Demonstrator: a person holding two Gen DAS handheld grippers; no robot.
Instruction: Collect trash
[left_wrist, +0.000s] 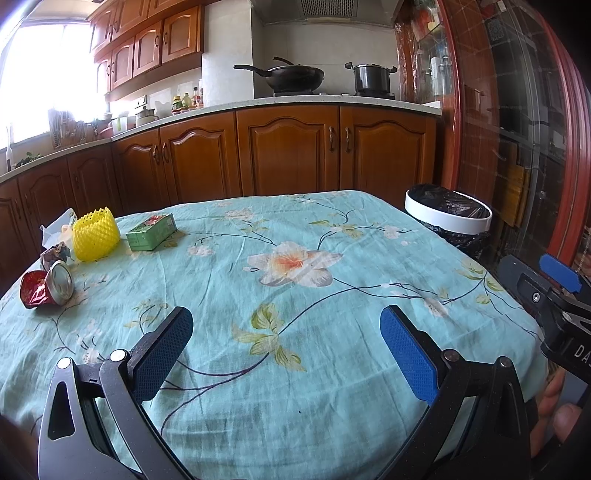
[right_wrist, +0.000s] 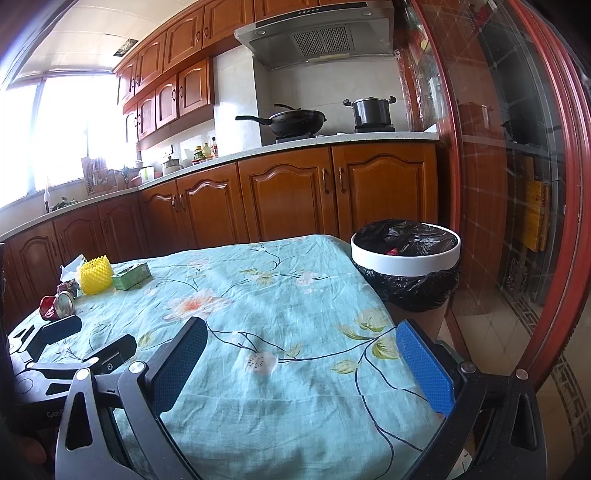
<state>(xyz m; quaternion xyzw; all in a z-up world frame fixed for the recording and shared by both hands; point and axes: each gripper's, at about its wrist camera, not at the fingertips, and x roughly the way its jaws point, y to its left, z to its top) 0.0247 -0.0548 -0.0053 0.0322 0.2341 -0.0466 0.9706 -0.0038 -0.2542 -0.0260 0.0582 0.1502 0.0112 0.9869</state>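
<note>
We hold left gripper (left_wrist: 286, 350) & right gripper (right_wrist: 303, 363) w/ fingers spread, empty, over table (left_wrist: 332, 236); crushed can (left_wrist: 48, 286) at far-left edge, bin (right_wrist: 406, 254) beyond far-right corner.

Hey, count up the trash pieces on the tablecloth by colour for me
Red crushed can: 1
Yellow foam net: 1
Green carton: 1
White tissue: 1
Dark crumpled wrapper: 1
Total: 5

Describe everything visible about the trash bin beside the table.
The round white-rimmed trash bin stands upright on the floor at the far right corner of the cloth-covered table. A crinkled black plastic liner is tucked inside and drapes down outside below the rim. Something red shows inside. Neither gripper touches it.
</note>
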